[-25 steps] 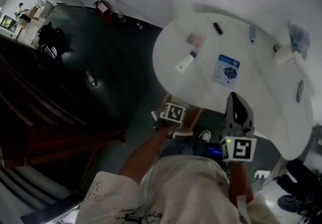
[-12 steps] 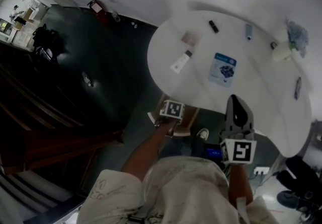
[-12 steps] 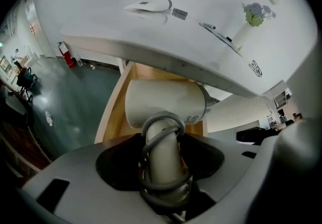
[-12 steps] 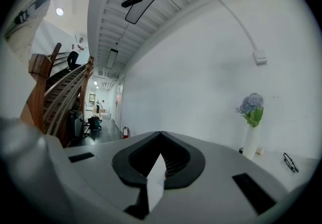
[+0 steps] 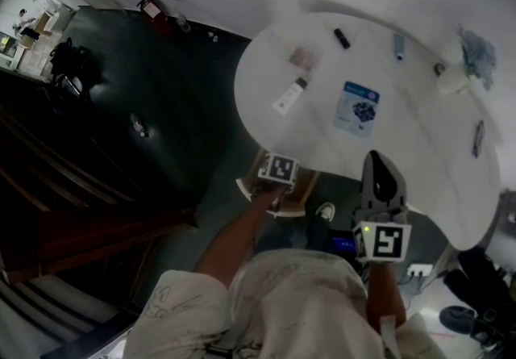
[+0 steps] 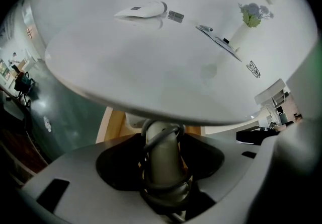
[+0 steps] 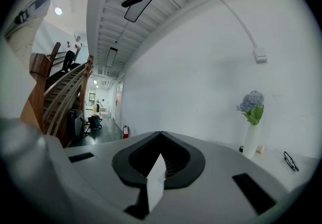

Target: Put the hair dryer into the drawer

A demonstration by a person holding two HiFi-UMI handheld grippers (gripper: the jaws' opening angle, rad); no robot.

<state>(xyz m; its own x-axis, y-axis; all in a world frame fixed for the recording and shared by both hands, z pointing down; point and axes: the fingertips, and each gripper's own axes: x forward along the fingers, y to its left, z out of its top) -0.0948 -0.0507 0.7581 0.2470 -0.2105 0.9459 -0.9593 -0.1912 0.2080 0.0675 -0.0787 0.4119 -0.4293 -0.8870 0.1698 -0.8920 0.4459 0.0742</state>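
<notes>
My left gripper [image 5: 278, 171] points steeply down just below the near rim of the round white table [image 5: 419, 148]. In the left gripper view the left gripper [image 6: 161, 140] is shut on the hair dryer [image 6: 162, 160], a grey handle with a black cord wound round it. Under it shows a light wooden frame [image 6: 112, 123], possibly the drawer [image 5: 310, 181]; its inside is hidden. My right gripper [image 5: 376, 165] hovers over the table's near edge, nearly level. In its own view the right gripper [image 7: 161, 135] has its tips together, with a thin white sliver between the pads.
The table carries a blue-and-white booklet [image 5: 357, 110], a white tube [image 5: 290, 97], a pink card [image 5: 305, 57], a vase of flowers [image 5: 466, 67] and glasses [image 6: 219, 42]. A dark floor [image 5: 161, 107] and wooden stairs [image 5: 72, 212] lie left. A white shoe [image 5: 326, 214] is under the table.
The left gripper, with the hair dryer in it, has crept slightly toward the table's rim and a little lower. The right gripper has kept still.
</notes>
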